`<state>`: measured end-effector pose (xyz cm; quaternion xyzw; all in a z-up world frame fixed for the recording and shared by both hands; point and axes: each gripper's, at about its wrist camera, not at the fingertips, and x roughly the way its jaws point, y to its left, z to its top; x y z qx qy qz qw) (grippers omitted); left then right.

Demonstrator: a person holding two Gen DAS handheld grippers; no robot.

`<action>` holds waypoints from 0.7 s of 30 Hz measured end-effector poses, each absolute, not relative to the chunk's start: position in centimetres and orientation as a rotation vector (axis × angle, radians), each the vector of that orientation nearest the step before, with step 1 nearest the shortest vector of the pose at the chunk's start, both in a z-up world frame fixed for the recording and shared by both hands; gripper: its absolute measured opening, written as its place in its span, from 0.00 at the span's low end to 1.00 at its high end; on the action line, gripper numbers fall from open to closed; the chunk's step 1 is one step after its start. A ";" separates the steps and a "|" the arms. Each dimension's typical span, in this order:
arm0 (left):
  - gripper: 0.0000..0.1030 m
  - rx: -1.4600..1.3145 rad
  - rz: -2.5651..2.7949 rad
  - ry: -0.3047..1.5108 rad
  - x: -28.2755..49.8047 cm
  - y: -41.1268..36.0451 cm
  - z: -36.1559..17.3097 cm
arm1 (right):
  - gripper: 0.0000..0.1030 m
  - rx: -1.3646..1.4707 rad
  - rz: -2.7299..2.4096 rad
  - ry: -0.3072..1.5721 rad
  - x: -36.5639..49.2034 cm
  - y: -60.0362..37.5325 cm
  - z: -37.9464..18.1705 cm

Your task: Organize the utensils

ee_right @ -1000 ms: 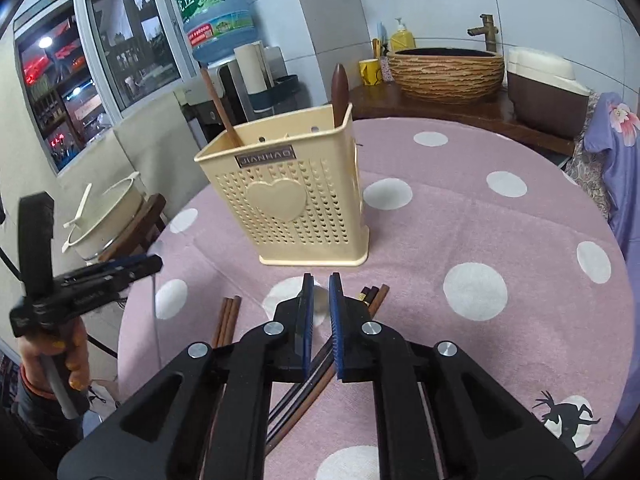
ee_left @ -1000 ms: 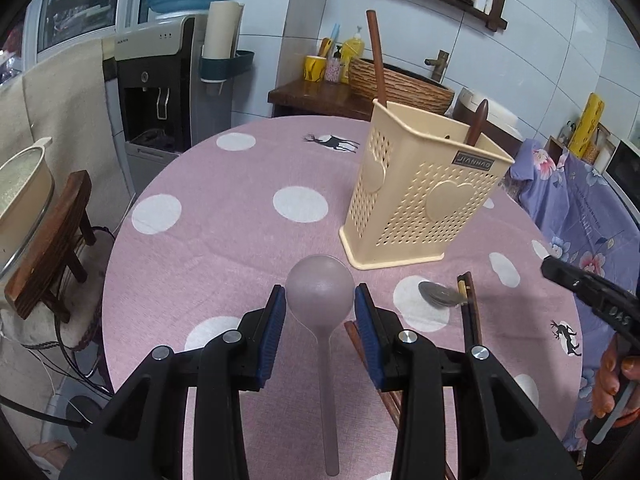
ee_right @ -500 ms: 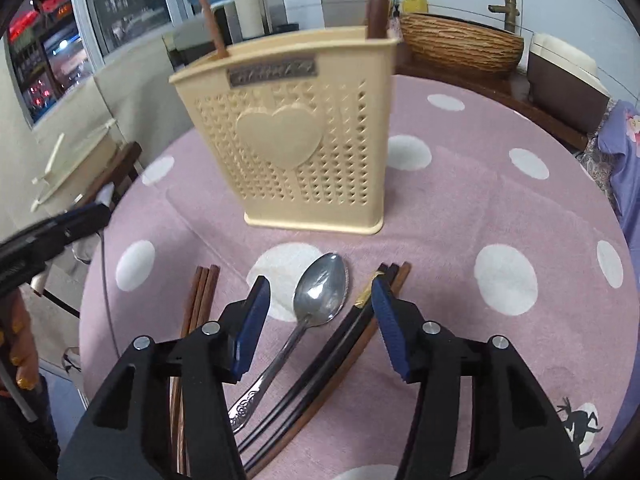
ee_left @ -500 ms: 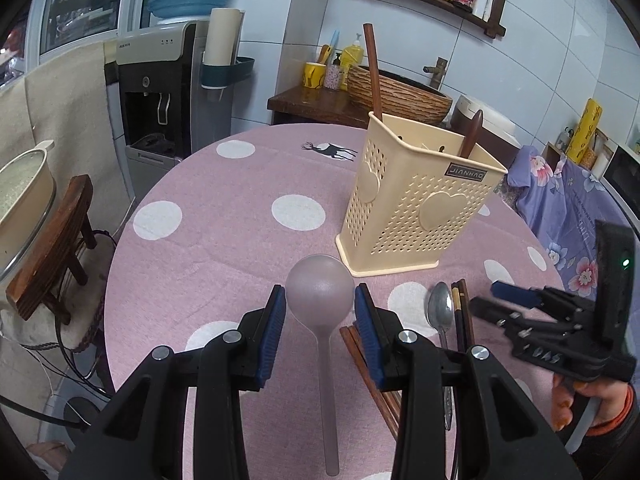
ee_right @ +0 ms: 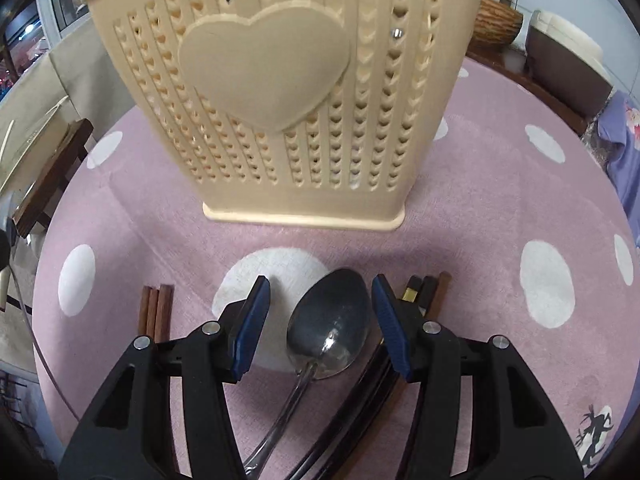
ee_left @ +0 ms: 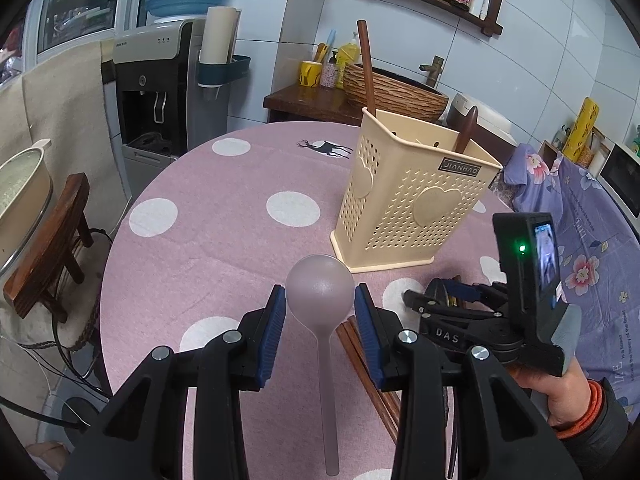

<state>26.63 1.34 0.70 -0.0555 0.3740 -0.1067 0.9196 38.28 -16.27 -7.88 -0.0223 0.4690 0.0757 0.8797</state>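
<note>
right claw (ee_right: 320, 312) – now spread, dropped over steel spoon (ee_right: 330, 328) | left claw (ee_left: 320, 312) – still pinching plastic ladle (ee_left: 320, 286)

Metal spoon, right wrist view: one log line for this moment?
right gripper: open, straddling metal spoon bowl, no contact | left gripper: shut on translucent spoon | utensil holder: upright behind

A utensil holder (ee_right: 280, 92) stands on the round table (ee_right: 480, 208), with two wooden handles (ee_left: 367, 68) upright inside it. In front of the holder lie a metal spoon (ee_right: 330, 328), chopsticks (ee_right: 424, 292) just to its right and another pair (ee_right: 156, 308) to its left.
</note>
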 end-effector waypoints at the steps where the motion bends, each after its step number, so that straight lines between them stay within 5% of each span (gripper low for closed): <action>1: 0.35 -0.115 -0.220 0.768 26.6 1.4 0.7 | 0.52 -0.059 0.157 0.982 38.2 -16.1 -7.9; 11: 0.35 -0.119 -0.222 0.766 26.6 1.4 0.7 | 0.48 -0.130 0.138 0.992 36.9 -14.8 -7.8; 14: 0.35 -0.118 -0.224 0.762 26.6 1.3 0.9 | 0.36 -0.106 0.145 1.000 37.4 -14.9 -7.7; 21: 0.35 -0.128 -0.217 0.740 26.3 1.5 1.3 | 0.36 -0.069 0.176 0.923 36.3 -15.2 -6.5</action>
